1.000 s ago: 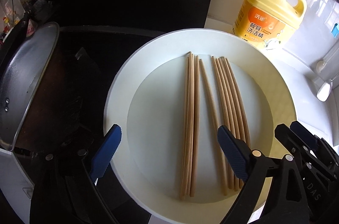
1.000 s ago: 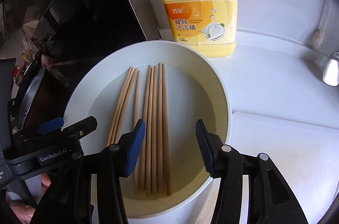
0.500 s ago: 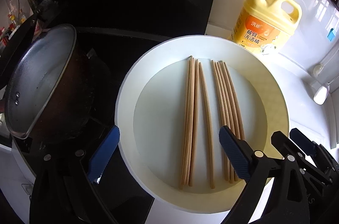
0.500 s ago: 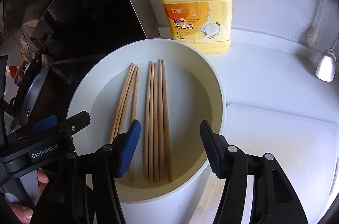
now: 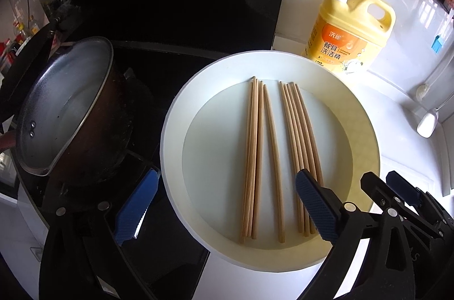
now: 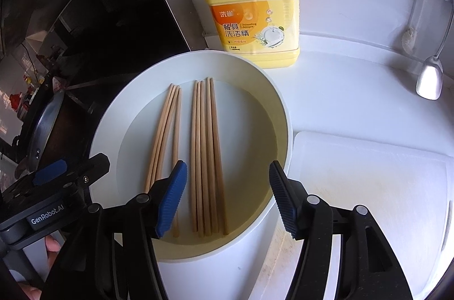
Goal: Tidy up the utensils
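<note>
Left wrist view first: the left gripper is pulling back and up, jaws spread wide with nothing between them, and the whole white basin now fits in the picture where a second ago it filled the frame. The dark pot on the stove has slid fully into sight on the left as the camera backs off. Over on the right wrist view, the right gripper is retreating too, jaws apart and empty, its blue pads hanging above the near rim.

And the chopsticks? They lie flat on the basin floor in two neat bunches, a smaller group on the left, a tighter group on the right, tips pointing toward the yellow detergent bottle. They have not shifted at all while both grippers drew away.

So what does that tell us? Both tools are released and clear, and the sticks sit lined up side by side. My read: the arranging in the basin looks finished, or the person is regrouping for a fresh approach. A white cutting board waits on the surface to the right.
</note>
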Demonstrator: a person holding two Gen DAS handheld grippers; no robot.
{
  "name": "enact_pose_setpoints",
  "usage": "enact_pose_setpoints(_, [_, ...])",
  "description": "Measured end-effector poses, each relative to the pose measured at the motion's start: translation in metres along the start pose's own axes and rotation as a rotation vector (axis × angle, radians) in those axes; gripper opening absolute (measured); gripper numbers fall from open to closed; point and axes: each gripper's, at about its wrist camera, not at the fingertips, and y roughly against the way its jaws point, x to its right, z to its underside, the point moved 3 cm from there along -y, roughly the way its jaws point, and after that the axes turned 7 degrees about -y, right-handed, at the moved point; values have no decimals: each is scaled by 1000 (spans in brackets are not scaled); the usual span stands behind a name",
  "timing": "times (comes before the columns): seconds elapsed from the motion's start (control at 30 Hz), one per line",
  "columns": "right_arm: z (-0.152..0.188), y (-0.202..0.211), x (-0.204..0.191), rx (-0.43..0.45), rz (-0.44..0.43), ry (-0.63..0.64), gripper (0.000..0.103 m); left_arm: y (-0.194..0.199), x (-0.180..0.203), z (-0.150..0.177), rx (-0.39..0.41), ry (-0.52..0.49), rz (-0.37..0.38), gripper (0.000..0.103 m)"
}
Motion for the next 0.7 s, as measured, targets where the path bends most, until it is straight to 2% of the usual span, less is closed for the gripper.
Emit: enact_pose_setpoints(0.7, [3,3,-3,-6,6,5,58,6,-5,-1,6,5,-15,96])
